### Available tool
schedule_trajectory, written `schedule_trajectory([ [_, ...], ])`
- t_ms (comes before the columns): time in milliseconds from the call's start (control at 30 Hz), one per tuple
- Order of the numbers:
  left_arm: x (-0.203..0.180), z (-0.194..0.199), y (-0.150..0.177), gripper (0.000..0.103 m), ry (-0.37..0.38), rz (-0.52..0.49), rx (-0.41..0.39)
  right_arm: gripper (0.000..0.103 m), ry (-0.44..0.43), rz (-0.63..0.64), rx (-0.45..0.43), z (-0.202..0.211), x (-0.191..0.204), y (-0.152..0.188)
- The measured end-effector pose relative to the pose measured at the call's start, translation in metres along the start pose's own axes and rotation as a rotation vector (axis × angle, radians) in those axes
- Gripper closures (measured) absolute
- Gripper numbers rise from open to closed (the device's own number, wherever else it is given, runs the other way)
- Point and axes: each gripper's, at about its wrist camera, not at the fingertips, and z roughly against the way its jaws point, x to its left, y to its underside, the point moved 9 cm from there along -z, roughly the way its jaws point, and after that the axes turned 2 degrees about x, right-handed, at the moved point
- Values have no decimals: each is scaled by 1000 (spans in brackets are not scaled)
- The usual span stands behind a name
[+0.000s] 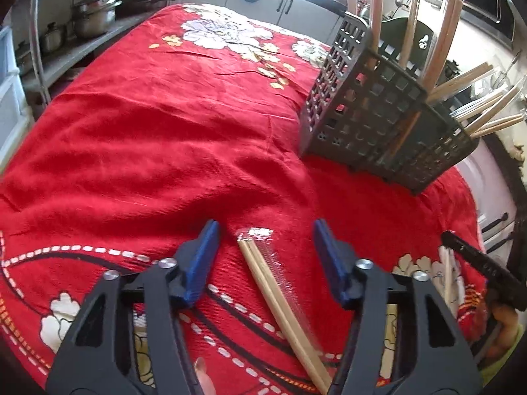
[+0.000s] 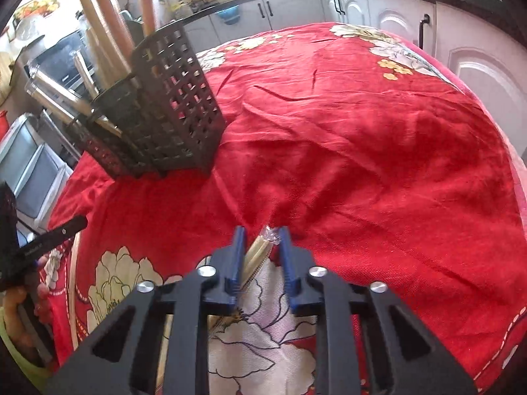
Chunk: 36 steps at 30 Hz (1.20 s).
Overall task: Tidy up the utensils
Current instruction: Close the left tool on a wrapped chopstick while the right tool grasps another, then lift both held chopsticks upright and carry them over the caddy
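A dark grey slotted utensil caddy (image 1: 378, 115) stands on the red floral tablecloth (image 1: 164, 131) and holds several wrapped chopstick pairs upright. My left gripper (image 1: 265, 230) is open, with a plastic-wrapped pair of wooden chopsticks (image 1: 280, 302) lying on the cloth between its fingers. In the right wrist view the caddy (image 2: 164, 108) is at the far left. My right gripper (image 2: 262, 233) is narrowed around another wrapped chopstick pair (image 2: 258, 251); whether the pads press it I cannot tell.
Metal pots (image 1: 92, 16) sit on a shelf at the far left. White cabinets (image 2: 411, 16) line the back. An appliance (image 2: 29, 161) stands beside the table's edge. The other gripper (image 1: 477, 266) shows at the left view's right edge.
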Motion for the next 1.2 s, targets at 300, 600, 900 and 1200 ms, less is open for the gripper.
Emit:
schedule_trajectory([
  [300,-4,4,4,91,-14,-51,-4,94,-92,33,-65,28,28,-9],
  [600,-22,49,-6,98,93,-56,-118,96,-192,128,-186,77,80,-23],
  [900,-45,112,-22,99,153,-99,-256,97,-276,207,-279,124,130,-27],
  [1200,-55,152,-34,99,212,-112,-327,97,-313,239,-330,149,152,-32],
])
